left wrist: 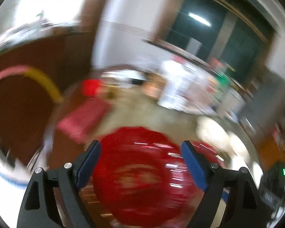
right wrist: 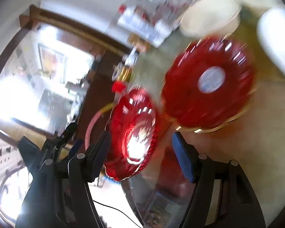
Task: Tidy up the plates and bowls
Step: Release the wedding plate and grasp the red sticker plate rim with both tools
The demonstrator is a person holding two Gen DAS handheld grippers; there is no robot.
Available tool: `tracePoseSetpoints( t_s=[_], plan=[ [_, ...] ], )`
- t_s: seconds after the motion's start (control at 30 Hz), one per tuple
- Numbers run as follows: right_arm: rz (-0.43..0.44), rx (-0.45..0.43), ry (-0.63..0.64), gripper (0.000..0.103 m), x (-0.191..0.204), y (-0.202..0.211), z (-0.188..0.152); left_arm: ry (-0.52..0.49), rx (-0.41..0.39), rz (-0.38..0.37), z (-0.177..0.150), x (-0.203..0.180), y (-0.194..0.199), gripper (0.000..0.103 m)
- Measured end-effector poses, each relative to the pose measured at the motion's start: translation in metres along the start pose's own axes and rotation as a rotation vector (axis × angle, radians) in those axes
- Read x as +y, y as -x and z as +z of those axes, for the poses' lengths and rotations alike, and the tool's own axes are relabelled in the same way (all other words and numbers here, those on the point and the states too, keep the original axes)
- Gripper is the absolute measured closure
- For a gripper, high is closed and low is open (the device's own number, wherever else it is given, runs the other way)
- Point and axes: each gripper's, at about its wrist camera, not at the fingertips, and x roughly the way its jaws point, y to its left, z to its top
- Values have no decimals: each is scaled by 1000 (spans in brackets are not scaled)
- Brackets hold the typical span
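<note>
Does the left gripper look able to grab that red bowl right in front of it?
Probably yes: the left gripper is open, and the red bowl sits between its fingers with nothing in between. Blur hides whether they touch.

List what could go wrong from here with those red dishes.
1. Both views are smeared, so the tongs look to be moving fast; a swing could knock the red bowl or the white bowls behind it.
2. The tilted red dish sits between the open right tongs, apparently near the table's edge; a nudge could tip it off.
3. The left tongs are open around a red dish; closing while moving may give a poor grip.
</note>
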Motion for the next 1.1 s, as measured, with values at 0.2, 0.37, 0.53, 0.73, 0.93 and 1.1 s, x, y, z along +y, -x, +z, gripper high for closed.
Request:
tracePoseSetpoints(
  t_s=[0.2,0.37,0.53,0.73,0.93,1.1],
  plan=[
    [-98,-114,-129,33,-41,29,23,-188,211,-54,31,-87,-76,17],
    [-137,-95,-191,33,-66,19,39,-176,303,11,31,-112,-131,17],
    [-144,-70,-237,33,-81,8,47,-211,383,131,18,-119,-172,17],
    [-114,-48,-226,33,-87,1,49,-317,439,239,3,-131,-208,17],
    [-180,-32,-179,90,-87,0,47,-387,482,237,-7,-138,-212,61],
    [-197,-97,-159,92,-86,19,49,-366,461,210,-1,-140,-194,75]
  ],
)
